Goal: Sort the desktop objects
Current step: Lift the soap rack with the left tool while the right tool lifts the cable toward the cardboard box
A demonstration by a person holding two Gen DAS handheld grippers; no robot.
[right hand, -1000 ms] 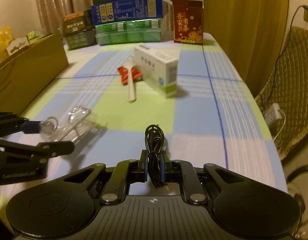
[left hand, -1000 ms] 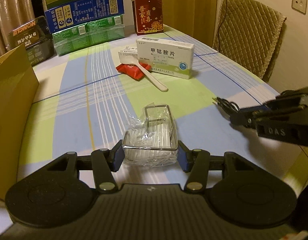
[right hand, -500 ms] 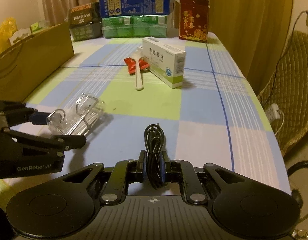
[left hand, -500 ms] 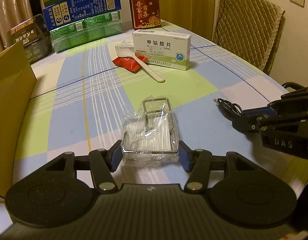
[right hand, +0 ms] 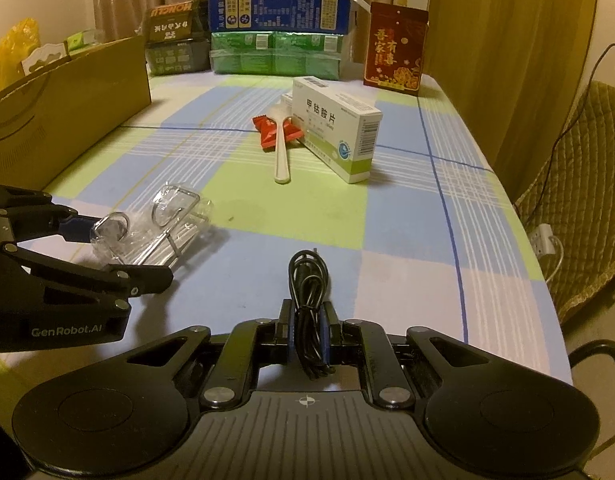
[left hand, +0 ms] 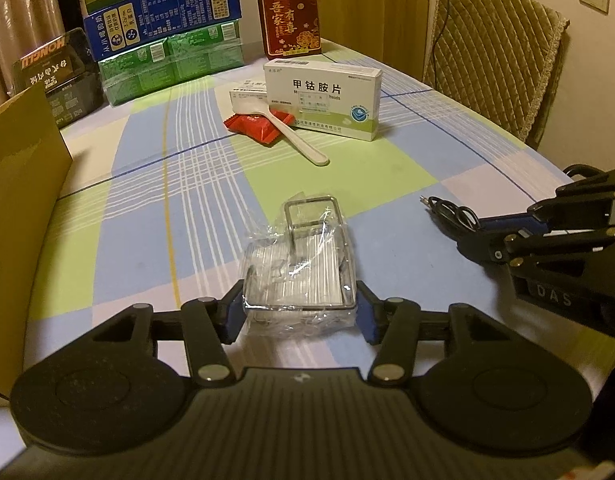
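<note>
Left gripper: clenched on a wire rack wrapped in clear film; blue pads pressed against the two long sides of the rack, near end only; far end with its wire loop pointing away over the tablecloth; whether lifted clear or with the far end touching the cloth, not certain; side grip probably chosen because rigid wire edges give firmer purchase than slippery film.

Right gripper: clenched on a black cable, coiled into a narrow bundle; pinched across the middle of the coil, loops sticking out in front and behind; hold likely meant to keep the coil from unwinding in transit.

Cardboard box: at the left edge of the table, open at the top; probable destination for sorted items; contents not visible past the wall from either view; yellow bag and a few small packets behind the rim, whether inside or beyond not clear.

Remaining on the table, middle: white medicine box standing on its long edge; smaller white carton just behind it; red sachet in front; white spoon lying across the sachet, handle toward the camera.

Far end: stacked blue and green cartons; dark tin; red packet upright; probably stored there, not part of the sorting.

Progress, judged: both items in hand, none of the middle group yet sorted.
</note>
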